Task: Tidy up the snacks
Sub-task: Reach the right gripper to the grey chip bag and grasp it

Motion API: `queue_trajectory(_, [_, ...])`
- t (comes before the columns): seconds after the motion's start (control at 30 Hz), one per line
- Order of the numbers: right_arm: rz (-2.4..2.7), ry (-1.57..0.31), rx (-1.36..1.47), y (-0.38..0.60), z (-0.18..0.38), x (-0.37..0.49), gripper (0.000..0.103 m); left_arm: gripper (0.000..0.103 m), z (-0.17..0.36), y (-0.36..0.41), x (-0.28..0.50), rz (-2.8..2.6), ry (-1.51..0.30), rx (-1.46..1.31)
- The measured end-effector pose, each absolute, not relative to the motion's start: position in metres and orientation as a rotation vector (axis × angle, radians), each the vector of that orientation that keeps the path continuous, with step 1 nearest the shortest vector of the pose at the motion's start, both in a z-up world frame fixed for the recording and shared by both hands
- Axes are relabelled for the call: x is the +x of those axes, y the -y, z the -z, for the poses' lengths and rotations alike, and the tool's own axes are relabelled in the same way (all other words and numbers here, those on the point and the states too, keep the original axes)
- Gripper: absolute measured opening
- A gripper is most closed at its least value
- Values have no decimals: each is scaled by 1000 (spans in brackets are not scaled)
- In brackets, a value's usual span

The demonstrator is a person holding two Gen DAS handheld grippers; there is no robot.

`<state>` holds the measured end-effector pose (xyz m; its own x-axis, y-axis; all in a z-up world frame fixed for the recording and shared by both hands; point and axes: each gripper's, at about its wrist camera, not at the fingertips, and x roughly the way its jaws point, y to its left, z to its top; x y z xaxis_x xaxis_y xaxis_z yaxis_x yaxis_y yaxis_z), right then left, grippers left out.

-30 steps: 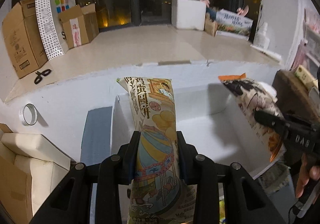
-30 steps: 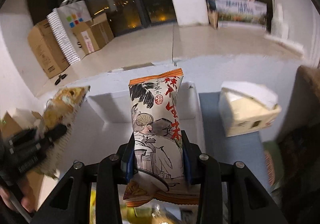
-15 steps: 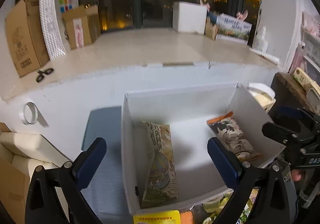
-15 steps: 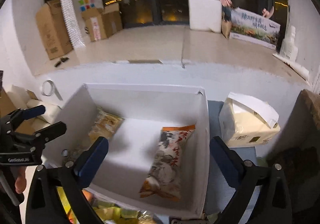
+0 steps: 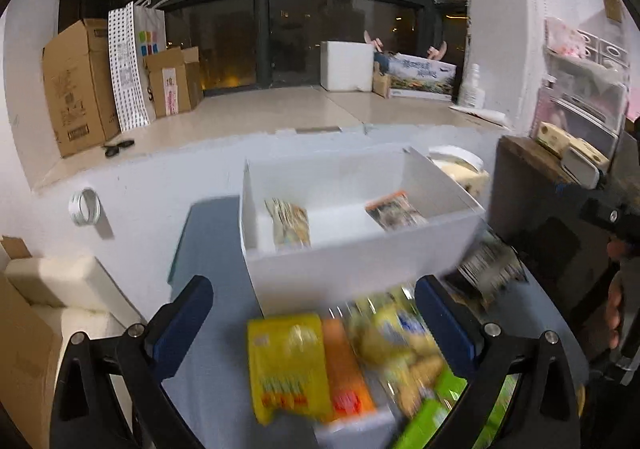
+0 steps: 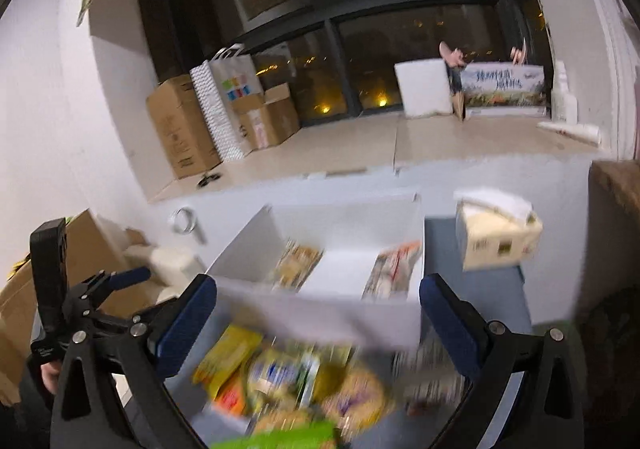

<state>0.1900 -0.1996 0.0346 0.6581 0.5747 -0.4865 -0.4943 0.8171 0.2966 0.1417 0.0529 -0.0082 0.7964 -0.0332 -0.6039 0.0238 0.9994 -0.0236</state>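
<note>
- The left gripper (image 5: 316,333) hangs with its blue-padded fingers (image 5: 182,325) spread wide apart, gripping nothing, above a blurred heap of snack packets (image 5: 352,365).
- The right gripper (image 6: 320,323) likewise has its blue-padded fingers (image 6: 448,323) wide apart and empty, over the same heap (image 6: 288,377).
- A white open-topped rectangular box (image 5: 360,269) stands just beyond the heap on a grey-blue mat (image 5: 204,249).
- Inside the box lie two packets, well apart: a beige illustrated snack packet (image 5: 290,223) near the left wall and an orange-edged packet with dark ink drawings (image 5: 394,211) near the right wall.
- In the heap, a yellow packet (image 5: 286,365) lies touching an orange packet (image 5: 346,373); green packaging (image 5: 436,413) shows at the lower right. Blur hides the rest.
- A cream tissue carton (image 6: 496,237) stands to the right of the box.
- A roll of tape (image 5: 85,206) rests against the white ledge wall on the left.
</note>
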Motion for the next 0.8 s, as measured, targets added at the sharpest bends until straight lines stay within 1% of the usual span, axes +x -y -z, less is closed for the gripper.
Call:
queue_trajectory(0.2, [-588, -688, 152, 214, 3, 130, 103, 103, 26, -46, 83, 59, -673, -113])
queue_trajectory(0.27, [-539, -691, 159, 220, 15, 116, 103, 103, 33, -40, 74, 30, -680, -95])
queue_trajectory(0.37, [-474, -679, 89, 227, 27, 109, 103, 103, 41, -38, 64, 39, -696, -103])
queue_trajectory(0.53, [-362, -668, -16, 237, 40, 130, 103, 103, 48, -40, 60, 40, -700, -115])
queue_trajectory(0.6, [-330, -708, -76, 235, 50, 151, 103, 103, 53, -44, 61, 37, -713, -127])
queue_trajectory(0.8, [-343, -769, -83, 231, 69, 207, 103, 103, 60, -51, 62, 11, -730, -141])
